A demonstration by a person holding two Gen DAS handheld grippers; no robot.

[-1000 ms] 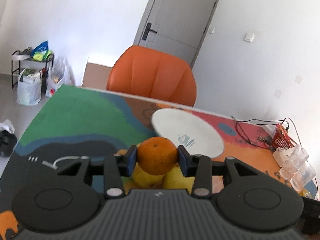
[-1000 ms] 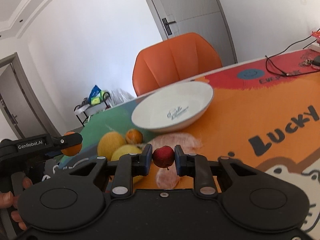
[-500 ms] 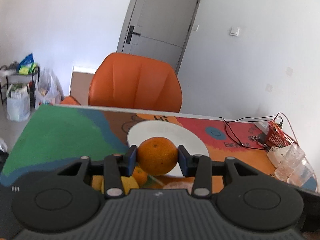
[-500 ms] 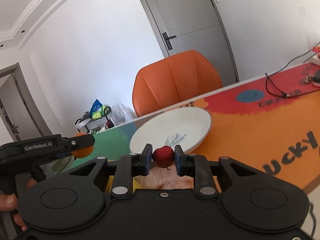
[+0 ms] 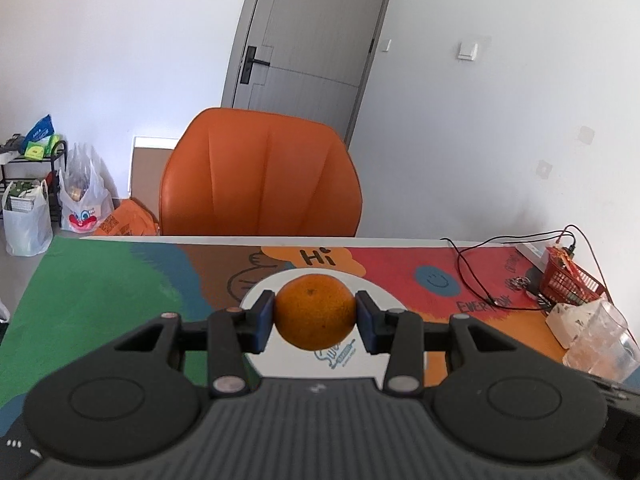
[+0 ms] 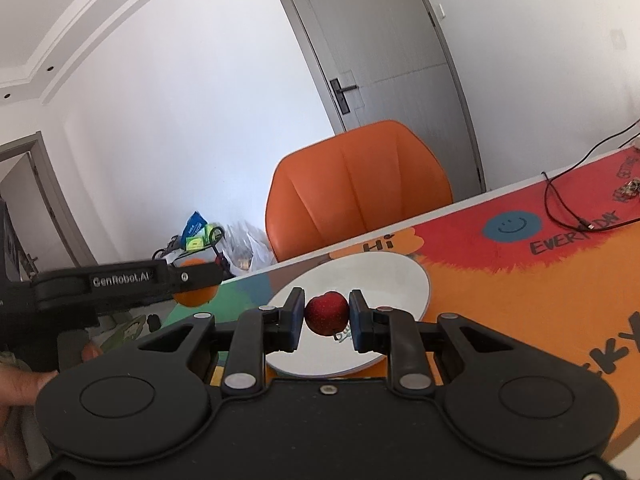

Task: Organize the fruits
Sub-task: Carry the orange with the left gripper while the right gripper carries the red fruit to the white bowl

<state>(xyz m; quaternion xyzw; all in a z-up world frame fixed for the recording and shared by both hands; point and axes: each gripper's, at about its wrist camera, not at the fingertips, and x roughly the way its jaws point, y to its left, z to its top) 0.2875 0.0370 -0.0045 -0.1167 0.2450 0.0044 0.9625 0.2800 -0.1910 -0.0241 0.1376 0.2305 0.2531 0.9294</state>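
now left gripper [image 5: 315,317] jaws clamp the orange [image 5: 315,311]; right gripper [image 6: 326,314] jaws clamp a red fruit [image 6: 327,313]

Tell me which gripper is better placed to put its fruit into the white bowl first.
Probably the right gripper: its red fruit hangs directly over the white bowl. In that view the left gripper holds its orange off to the bowl's left side.

The bowl [image 5: 352,364] sits on the table [image 5: 100,288], chair [image 5: 260,176] behind it, basket [image 5: 568,284] far right.
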